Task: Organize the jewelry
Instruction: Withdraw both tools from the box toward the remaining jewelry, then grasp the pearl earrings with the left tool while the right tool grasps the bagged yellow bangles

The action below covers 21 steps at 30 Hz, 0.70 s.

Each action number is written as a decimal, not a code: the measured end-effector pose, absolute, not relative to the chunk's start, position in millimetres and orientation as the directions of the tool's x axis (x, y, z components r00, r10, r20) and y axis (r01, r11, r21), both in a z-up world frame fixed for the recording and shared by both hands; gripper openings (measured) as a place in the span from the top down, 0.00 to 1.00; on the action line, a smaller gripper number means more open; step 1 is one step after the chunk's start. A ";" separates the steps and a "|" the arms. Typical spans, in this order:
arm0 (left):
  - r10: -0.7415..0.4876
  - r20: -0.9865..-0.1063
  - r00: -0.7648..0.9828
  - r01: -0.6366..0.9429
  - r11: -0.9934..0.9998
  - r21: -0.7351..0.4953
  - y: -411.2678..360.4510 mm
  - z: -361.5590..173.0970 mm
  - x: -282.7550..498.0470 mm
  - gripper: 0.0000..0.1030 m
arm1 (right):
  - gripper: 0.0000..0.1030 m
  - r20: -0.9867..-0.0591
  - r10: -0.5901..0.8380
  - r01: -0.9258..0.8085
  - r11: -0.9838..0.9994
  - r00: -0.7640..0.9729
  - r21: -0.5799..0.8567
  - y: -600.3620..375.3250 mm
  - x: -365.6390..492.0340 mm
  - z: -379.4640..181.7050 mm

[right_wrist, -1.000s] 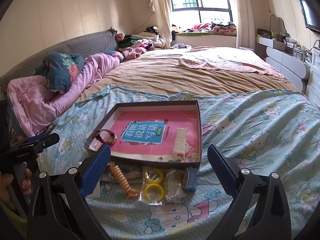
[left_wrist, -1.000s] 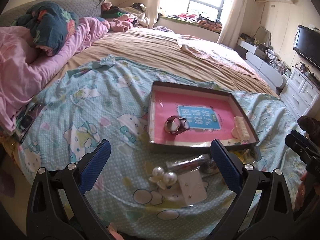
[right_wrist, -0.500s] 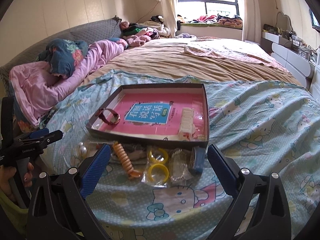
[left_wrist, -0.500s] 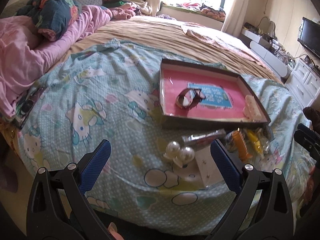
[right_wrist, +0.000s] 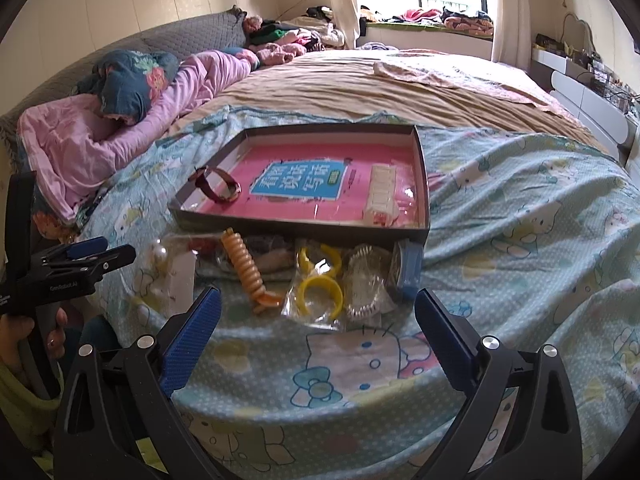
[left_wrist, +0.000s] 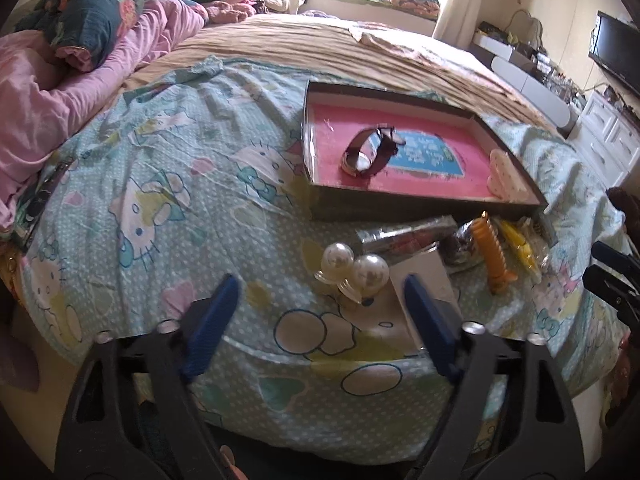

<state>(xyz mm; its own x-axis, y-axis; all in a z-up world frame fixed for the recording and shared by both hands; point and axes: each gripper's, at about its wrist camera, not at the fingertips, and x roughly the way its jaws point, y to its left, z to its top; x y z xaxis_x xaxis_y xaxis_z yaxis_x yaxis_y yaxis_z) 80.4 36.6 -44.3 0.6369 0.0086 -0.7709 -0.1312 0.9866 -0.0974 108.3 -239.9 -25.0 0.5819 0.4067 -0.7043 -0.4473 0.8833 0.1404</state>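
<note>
A shallow dark box with a pink book as its floor lies on the cartoon bedsheet. It holds a dark red watch and a white hair claw. Loose in front of the box lie a pearl clip, a white card, an orange spiral tie, bagged yellow rings, a clear bracelet and a blue watch. My left gripper hovers just short of the pearl clip, its jaws closing with nothing between them. My right gripper stands open before the yellow rings.
A pink quilt and a dark floral pillow lie at the left of the bed. A tan blanket covers the far half. White drawers and a TV stand at the right. The bed's edge is right under both grippers.
Both grippers have sunk toward the bed, so the loose items look larger and nearer. The left jaws have narrowed. The right jaws stay wide.
</note>
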 end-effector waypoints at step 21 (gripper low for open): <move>-0.041 -0.786 0.617 -0.095 0.988 -0.126 31.0 -75.6 108.0 0.45 | 0.35 -0.766 0.425 -0.457 0.868 0.482 0.195 -230.3 118.0 -67.8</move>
